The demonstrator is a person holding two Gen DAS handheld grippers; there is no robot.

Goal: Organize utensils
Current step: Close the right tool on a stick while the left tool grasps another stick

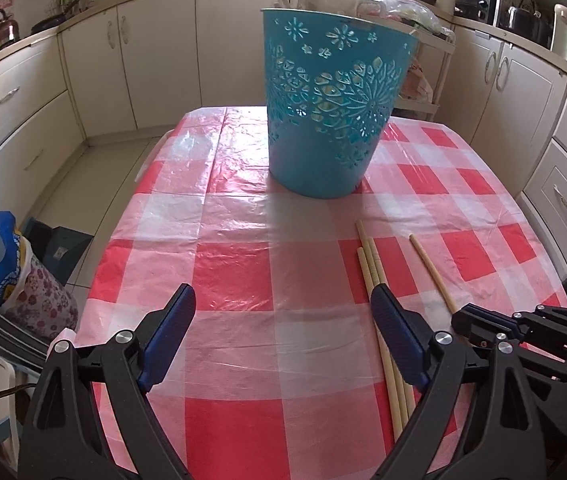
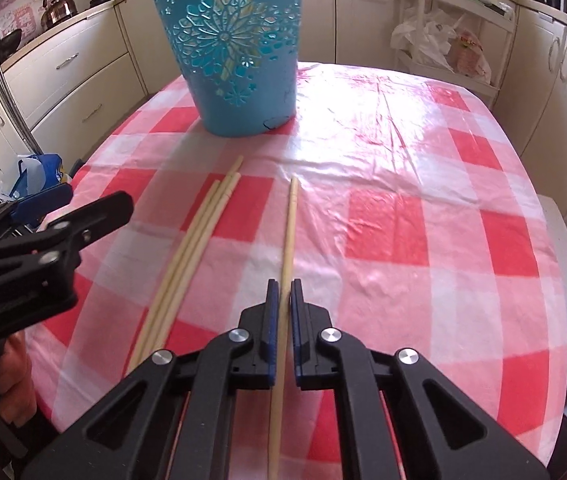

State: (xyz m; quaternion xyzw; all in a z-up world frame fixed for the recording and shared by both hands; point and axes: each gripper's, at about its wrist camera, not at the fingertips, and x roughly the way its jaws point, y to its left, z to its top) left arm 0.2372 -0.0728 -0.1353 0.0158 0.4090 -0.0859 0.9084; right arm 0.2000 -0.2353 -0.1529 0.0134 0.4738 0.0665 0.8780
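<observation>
On the red-and-white checked tabletop (image 2: 387, 216), the right gripper (image 2: 283, 292) has its jaws clamped on a single pale wooden chopstick (image 2: 289, 232), while the left gripper (image 1: 283, 300) gapes wide beside three more chopsticks (image 1: 371, 264).

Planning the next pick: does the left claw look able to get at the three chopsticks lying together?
Probably yes. The left claw is open, the three chopsticks lie bare on the tablecloth under its right finger, and the right claw grips only the separate chopstick.
</observation>
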